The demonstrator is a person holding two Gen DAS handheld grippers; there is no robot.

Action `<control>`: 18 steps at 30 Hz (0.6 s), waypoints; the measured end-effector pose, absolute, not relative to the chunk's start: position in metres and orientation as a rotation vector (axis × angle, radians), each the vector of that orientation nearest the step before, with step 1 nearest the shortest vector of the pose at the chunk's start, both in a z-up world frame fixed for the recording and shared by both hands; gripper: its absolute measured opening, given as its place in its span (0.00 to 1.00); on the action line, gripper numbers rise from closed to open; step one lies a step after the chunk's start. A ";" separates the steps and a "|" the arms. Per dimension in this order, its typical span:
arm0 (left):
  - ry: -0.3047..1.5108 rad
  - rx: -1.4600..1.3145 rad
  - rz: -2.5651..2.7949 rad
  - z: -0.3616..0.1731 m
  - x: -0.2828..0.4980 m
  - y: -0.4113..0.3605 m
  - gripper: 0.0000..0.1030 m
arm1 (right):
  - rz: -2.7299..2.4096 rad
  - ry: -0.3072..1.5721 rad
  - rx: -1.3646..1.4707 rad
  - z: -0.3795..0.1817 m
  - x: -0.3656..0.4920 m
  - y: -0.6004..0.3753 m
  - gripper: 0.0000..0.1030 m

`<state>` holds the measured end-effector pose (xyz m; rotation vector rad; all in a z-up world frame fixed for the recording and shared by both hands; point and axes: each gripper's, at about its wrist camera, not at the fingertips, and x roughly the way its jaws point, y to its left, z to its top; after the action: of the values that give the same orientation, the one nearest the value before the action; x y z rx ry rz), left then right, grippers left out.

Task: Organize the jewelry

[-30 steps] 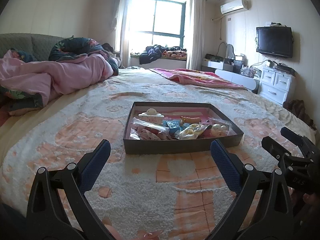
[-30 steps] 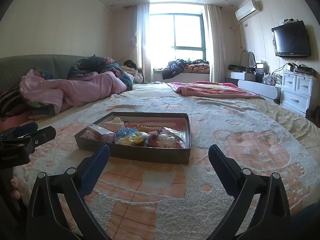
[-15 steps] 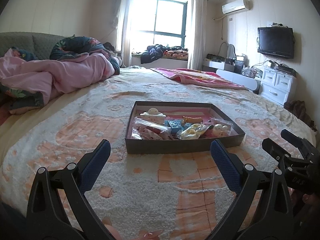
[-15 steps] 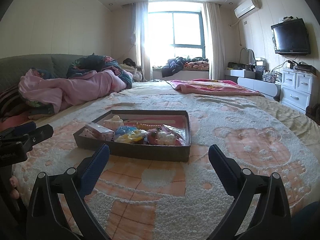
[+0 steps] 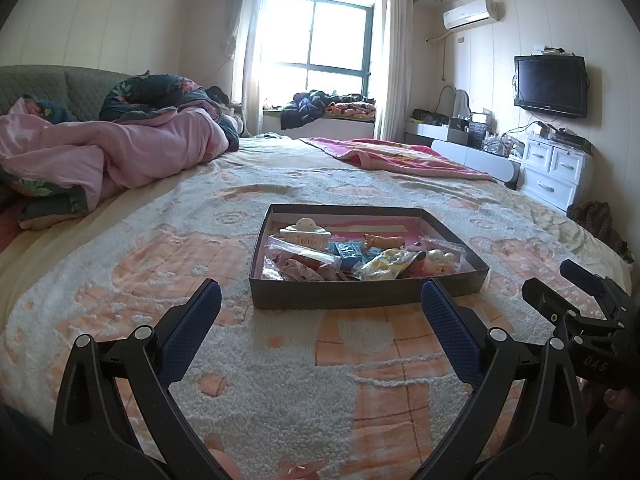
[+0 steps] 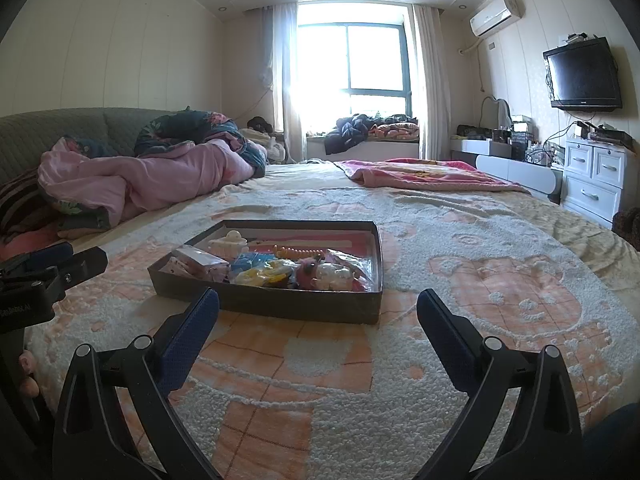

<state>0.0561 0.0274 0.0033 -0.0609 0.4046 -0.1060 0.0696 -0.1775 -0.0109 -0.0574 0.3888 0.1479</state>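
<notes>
Both tongs, the left tongs (image 5: 320, 312) and the right tongs (image 6: 318, 314), hovered wide open and empty, barely nearer than a second earlier to the jewelry box (image 5: 360, 300) near the bed's (image 6: 520, 280) foot edge; sorting had not begun. Only the left view showed the blue packet (image 5: 351, 253) plainly; only the right showed the bead strand (image 6: 298, 251) end to end.

The bed cover (image 5: 304, 384) is nubby, tufted cloth. The box (image 5: 360, 298) looks like matt dark cardboard, its packets (image 5: 304, 254) glossy clear plastic. Gripper pads (image 6: 188, 336) are textured blue rubber.
</notes>
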 end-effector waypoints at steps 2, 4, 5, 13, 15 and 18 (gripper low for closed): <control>0.403 -0.062 -0.108 0.003 0.056 0.028 0.89 | 0.149 0.390 -0.056 -0.011 0.069 -0.178 0.94; 0.404 -0.062 -0.108 0.004 0.056 0.028 0.89 | 0.147 0.389 -0.057 -0.011 0.070 -0.178 0.94; 0.404 -0.062 -0.108 0.004 0.056 0.028 0.89 | 0.148 0.390 -0.055 -0.011 0.070 -0.178 0.94; 0.401 -0.063 -0.110 0.004 0.056 0.028 0.89 | 0.147 0.389 -0.057 -0.011 0.070 -0.178 0.94; 0.403 -0.064 -0.110 0.004 0.056 0.029 0.89 | 0.148 0.390 -0.055 -0.012 0.070 -0.177 0.94; 0.401 -0.065 -0.109 0.004 0.056 0.029 0.89 | 0.149 0.391 -0.058 -0.011 0.070 -0.177 0.94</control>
<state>0.0558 0.0287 0.0042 -0.0645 0.4011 -0.1089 0.0696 -0.1771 -0.0110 -0.0576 0.3913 0.1489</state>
